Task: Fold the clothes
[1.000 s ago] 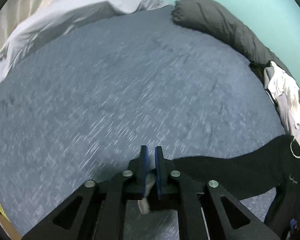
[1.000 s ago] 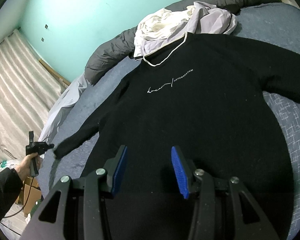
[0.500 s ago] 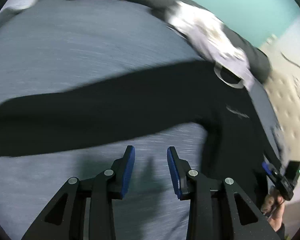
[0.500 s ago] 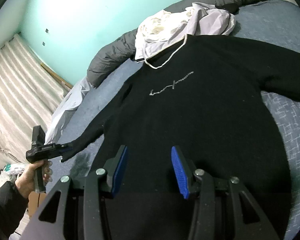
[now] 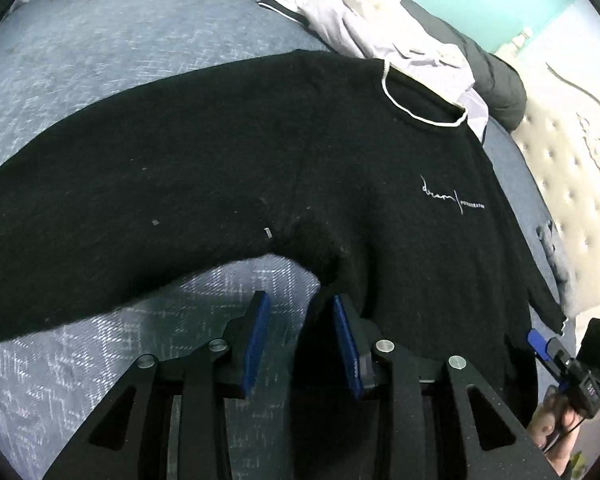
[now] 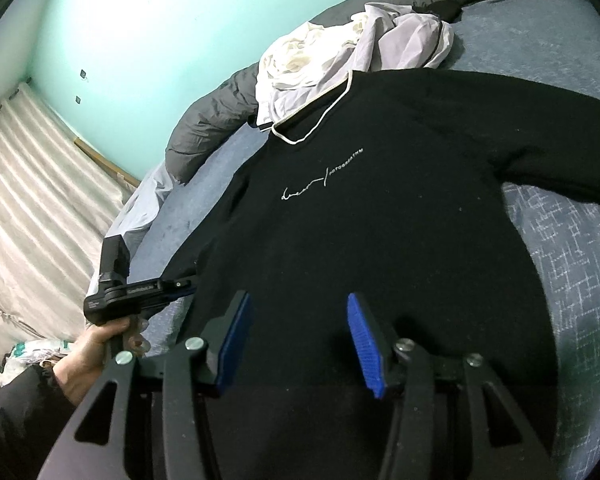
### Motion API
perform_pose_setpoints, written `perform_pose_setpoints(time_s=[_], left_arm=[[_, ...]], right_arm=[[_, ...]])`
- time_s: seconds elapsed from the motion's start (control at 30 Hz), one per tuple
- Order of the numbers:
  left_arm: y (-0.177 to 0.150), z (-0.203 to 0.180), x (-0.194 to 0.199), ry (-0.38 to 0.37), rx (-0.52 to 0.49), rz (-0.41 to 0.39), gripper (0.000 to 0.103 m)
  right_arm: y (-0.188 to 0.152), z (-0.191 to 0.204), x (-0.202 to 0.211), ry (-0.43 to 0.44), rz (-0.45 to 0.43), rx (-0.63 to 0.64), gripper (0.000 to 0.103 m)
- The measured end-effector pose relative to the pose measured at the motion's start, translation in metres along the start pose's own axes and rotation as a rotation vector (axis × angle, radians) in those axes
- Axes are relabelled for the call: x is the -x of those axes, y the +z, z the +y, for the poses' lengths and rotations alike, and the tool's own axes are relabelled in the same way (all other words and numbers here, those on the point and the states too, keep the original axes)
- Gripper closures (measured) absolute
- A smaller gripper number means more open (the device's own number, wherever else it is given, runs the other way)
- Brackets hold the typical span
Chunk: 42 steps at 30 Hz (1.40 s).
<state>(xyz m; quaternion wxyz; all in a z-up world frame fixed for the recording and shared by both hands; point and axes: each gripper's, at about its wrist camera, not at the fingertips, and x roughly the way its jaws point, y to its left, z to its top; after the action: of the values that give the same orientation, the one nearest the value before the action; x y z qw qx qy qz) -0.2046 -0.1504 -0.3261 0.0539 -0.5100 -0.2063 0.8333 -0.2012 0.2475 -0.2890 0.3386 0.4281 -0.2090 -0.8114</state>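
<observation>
A home bedroom: a bed (image 6: 572, 240) with patterned blue cover, grey duvet (image 6: 216, 120), tufted headboard (image 5: 568, 184), curtains (image 6: 32, 200), and mint wall (image 6: 172, 20).

I see the sweater (image 6: 380, 208) lying flat on the bed (image 6: 572, 248). A pile of clothes (image 6: 352, 52) sits just behind its collar. A rolled blanket (image 6: 216, 124) lies behind the pile.

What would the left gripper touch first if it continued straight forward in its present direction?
Probably the black sweater: the open left gripper points at its underarm edge, with a little blue bedspread before it. Depth is unclear.
</observation>
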Motion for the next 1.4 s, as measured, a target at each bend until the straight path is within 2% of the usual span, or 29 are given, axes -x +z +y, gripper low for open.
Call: perform_pose_setpoints(time_s=[0.03,0.07,0.2,0.4,0.57,0.77,0.9,0.97,1.03,1.1,1.2,1.27,1.3,1.4], left_arm=[[0.0,-0.001,-0.001,-0.002,-0.008,0.003,0.098],[0.0,-0.003,-0.001,-0.005,-0.017,0.005,0.1],[0.001,-0.003,0.004,-0.011,-0.027,-0.011,0.1],[-0.002,0.02,0.023,0.018,0.011,-0.044,0.101],[0.0,0.026,0.009,0.034,0.043,-0.018,0.101],[0.004,0.024,0.006,0.062,0.041,-0.048,0.1],[-0.002,0.018,0.013,0.045,0.03,-0.043,0.098],[-0.007,0.018,0.016,0.028,0.033,-0.033,0.094],[-0.012,0.018,0.017,0.006,0.037,-0.027,0.082],[-0.016,0.016,0.015,-0.015,0.043,-0.018,0.074],[-0.026,0.01,0.011,-0.015,0.005,0.003,0.075],[-0.029,0.009,0.006,-0.007,-0.009,0.02,0.085],[-0.031,0.009,0.004,-0.003,-0.015,0.029,0.099],[-0.031,0.014,0.011,-0.021,0.003,0.003,0.1]], right_arm=[[0.0,0.0,0.0,0.001,-0.001,-0.001,0.052],[0.0,-0.001,0.001,0.001,-0.003,-0.003,0.052],[0.0,0.0,0.0,0.001,-0.003,-0.006,0.052],[-0.001,0.001,-0.001,0.0,-0.003,-0.004,0.052],[0.0,-0.001,-0.003,-0.003,0.002,-0.008,0.052],[0.002,-0.003,-0.001,-0.005,-0.004,-0.013,0.052],[0.003,-0.004,0.0,-0.008,-0.004,-0.017,0.052],[0.003,-0.005,0.0,-0.01,-0.005,-0.018,0.052],[0.003,-0.005,0.0,-0.011,-0.005,-0.02,0.052],[0.004,-0.005,0.001,-0.013,-0.006,-0.022,0.052],[0.003,-0.007,0.001,-0.021,-0.003,-0.03,0.052],[0.004,-0.009,0.001,-0.024,-0.002,-0.037,0.052],[0.003,-0.009,0.001,-0.024,-0.002,-0.039,0.052],[0.003,-0.008,0.001,-0.024,0.0,-0.036,0.052]])
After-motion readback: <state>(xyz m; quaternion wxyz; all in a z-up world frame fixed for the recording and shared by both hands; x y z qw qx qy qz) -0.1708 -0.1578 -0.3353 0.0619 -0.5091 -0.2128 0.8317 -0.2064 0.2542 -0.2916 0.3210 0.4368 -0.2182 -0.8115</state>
